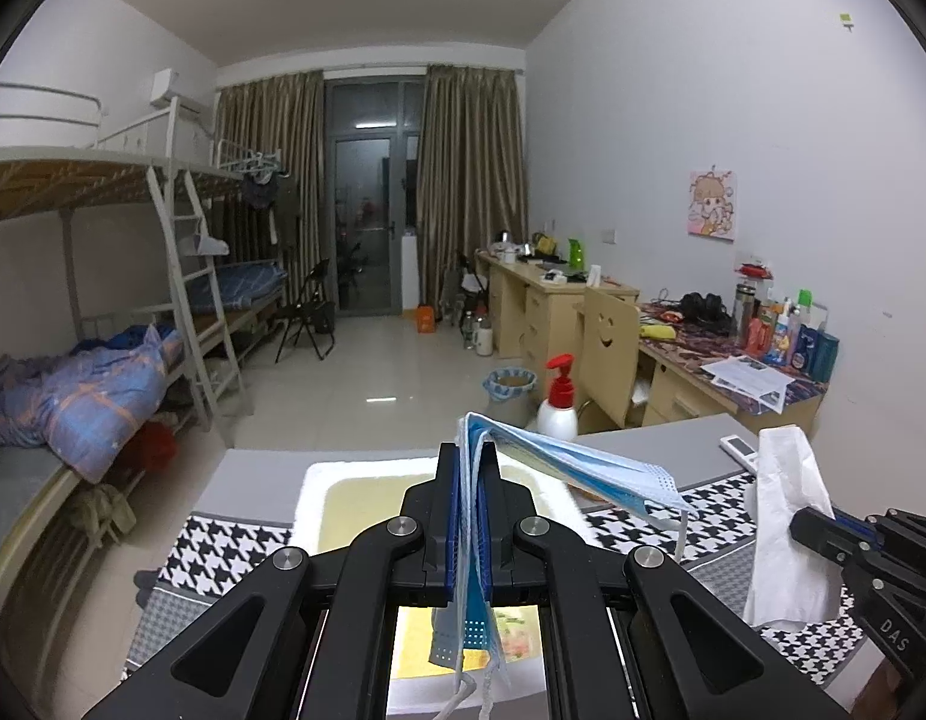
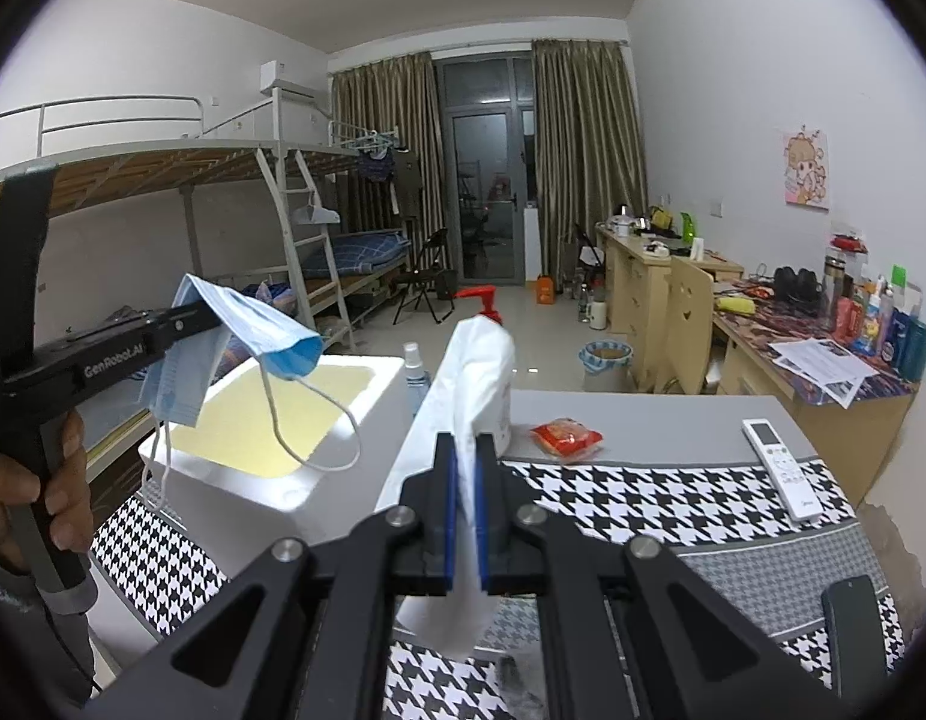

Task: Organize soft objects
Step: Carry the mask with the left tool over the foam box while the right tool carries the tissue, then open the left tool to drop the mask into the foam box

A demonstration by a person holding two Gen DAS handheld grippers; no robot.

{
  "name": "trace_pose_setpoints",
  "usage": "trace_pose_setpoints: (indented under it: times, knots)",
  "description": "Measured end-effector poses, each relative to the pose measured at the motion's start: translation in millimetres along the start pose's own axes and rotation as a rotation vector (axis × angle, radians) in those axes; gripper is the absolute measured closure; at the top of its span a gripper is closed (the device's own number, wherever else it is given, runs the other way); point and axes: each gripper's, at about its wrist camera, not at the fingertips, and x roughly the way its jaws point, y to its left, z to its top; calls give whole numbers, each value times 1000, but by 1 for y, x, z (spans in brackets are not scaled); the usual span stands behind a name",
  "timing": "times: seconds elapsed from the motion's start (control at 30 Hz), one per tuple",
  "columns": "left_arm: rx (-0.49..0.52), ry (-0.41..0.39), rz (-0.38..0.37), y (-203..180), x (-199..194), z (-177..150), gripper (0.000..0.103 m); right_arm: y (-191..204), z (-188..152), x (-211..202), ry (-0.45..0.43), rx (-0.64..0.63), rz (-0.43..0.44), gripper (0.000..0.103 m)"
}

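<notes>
Dormitory clutter rings a low table (image 2: 643, 420) spread with a black-and-white houndstooth cloth (image 2: 643, 510), bunk beds (image 1: 102, 276) to one side and desks (image 2: 763, 348) to the other.

One blue face mask (image 1: 559, 462) hangs clamped between the closed fingers of the left gripper (image 1: 476, 450), draping to its right and below, ear loops dangling. One white tissue (image 2: 463, 408) stands pinched in the right gripper (image 2: 466, 441), whose fingers are also closed tight on it; the sheet rises above the tips and trails beneath them.

Directly under and ahead of the left gripper sits one white foam box (image 2: 252, 480) with a yellowish inside. Beyond the right gripper's tips stands one white pump bottle (image 1: 559, 408) with a red top.

From the right wrist view I see what the other misses: a bare hand (image 2: 42, 480) gripping the left tool's handle, one clear spray bottle (image 2: 416, 369) beside the box, one red snack packet (image 2: 566, 437) on the table just right of the tissue, and one dark phone (image 2: 853, 630) at the near right. One white remote (image 2: 781, 468) lies well to the right; the left wrist view catches only its end, and shows the right gripper from the side with the tissue hanging from it.
</notes>
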Motion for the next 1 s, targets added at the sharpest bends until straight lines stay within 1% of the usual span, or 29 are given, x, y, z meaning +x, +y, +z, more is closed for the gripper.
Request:
trace_pose_setpoints:
  times: [0.17,0.4,0.43,0.47,0.5,0.53,0.57,0.6,0.67,0.9,1.0]
  knots:
    - [-21,35,19,13,11,-3,98,7,0,9,15,-6,12,95]
    - [-28,107,33,26,32,-11,97,17,1,21,36,-21,15,95]
    - [-24,116,34,26,32,-12,91,17,1,22,38,-23,14,95]
    - [-21,127,31,27,34,-13,79,18,1,23,40,-25,13,95]
    - [-28,131,29,29,35,-14,68,20,1,24,42,-27,12,95]
    - [-34,130,32,31,35,-15,42,21,2,25,44,-29,10,95]
    - [-39,125,34,33,34,-16,22,22,2,25,45,-31,9,95]
    - [-46,113,39,34,31,-16,19,23,2,26,46,-32,7,95]
    - [-49,98,51,37,28,-16,18,25,3,27,47,-33,4,95]
    - [-46,78,45,40,20,-14,15,32,7,28,46,-46,6,95]
    - [-42,65,54,43,15,-13,13,38,10,29,41,-57,12,95]
